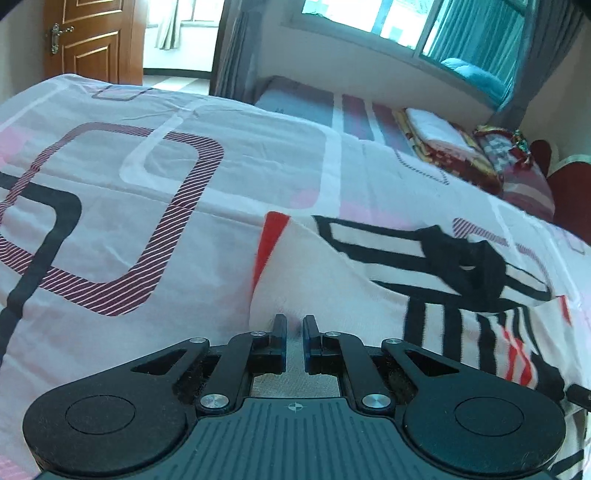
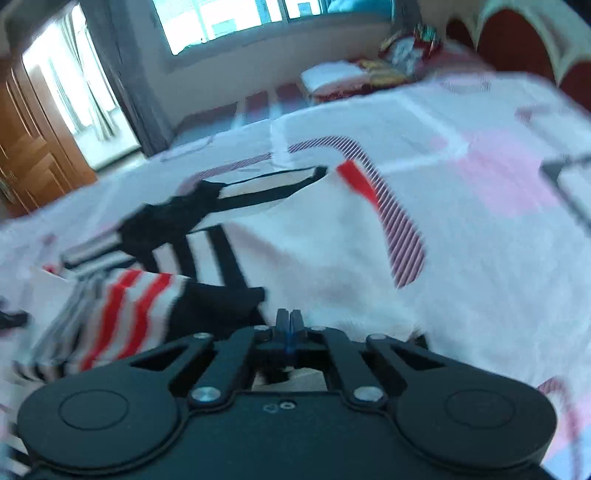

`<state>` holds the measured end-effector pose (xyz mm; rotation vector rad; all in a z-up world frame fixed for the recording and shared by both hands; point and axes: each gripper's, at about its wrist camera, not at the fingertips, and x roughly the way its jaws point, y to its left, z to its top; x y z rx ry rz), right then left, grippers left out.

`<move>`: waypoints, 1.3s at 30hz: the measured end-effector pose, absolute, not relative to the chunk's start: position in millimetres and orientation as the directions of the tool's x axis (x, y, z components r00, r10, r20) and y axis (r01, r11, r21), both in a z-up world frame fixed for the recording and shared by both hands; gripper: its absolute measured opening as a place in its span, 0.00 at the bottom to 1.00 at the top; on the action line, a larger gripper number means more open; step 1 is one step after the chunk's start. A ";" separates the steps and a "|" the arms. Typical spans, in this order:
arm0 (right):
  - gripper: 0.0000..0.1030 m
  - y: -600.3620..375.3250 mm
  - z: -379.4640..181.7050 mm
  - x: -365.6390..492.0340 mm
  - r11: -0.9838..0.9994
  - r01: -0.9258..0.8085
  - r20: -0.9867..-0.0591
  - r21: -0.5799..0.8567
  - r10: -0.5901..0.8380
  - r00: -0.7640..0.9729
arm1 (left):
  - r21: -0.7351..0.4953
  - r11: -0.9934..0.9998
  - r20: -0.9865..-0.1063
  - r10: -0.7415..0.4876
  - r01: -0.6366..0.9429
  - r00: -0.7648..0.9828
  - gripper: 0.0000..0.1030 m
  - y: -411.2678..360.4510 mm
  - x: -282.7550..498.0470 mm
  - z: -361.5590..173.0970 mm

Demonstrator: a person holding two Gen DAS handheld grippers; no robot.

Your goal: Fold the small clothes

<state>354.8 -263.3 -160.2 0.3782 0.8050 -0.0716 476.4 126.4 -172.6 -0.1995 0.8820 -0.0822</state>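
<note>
A small white garment (image 1: 325, 266) with black and red stripes lies on the bed; it also shows in the right wrist view (image 2: 325, 236). Its black collar (image 1: 465, 266) is bunched at the right; in the right wrist view the collar (image 2: 166, 221) is at the left. A striped sleeve (image 2: 122, 310) lies folded at the left. My left gripper (image 1: 294, 325) sits at the garment's near edge, jaws a narrow gap apart with white cloth between them. My right gripper (image 2: 289, 321) is shut at the garment's edge; the view is blurred.
The bed cover (image 1: 147, 184) is pale with rounded pink, striped and black shapes. Folded blankets and pillows (image 1: 461, 155) lie at the far right by a red headboard (image 1: 569, 192). A window (image 1: 406, 22) and a wooden door (image 1: 92, 40) are beyond the bed.
</note>
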 end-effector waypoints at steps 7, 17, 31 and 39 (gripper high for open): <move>0.43 -246.1 -162.8 372.9 0.934 0.145 -0.718 0.328 0.147 0.680 | -0.159 0.987 -0.757 -0.141 0.029 0.638 0.07 115.9 472.0 -175.5; 0.07 -209.6 -162.9 378.9 0.969 0.056 -0.724 0.240 0.140 0.675 | -0.164 0.986 -0.742 -0.113 -0.015 0.661 0.07 131.9 476.7 -175.1; 0.07 -234.6 -159.8 356.8 0.987 0.138 -0.717 0.079 -0.040 0.696 | -0.269 0.963 -0.742 -0.219 0.018 0.633 0.07 127.1 507.3 -178.7; 0.08 -242.6 -169.3 355.1 0.983 0.129 -0.753 0.127 0.011 0.658 | -0.311 0.950 -0.775 -0.253 -0.001 0.580 0.07 121.5 528.7 -189.5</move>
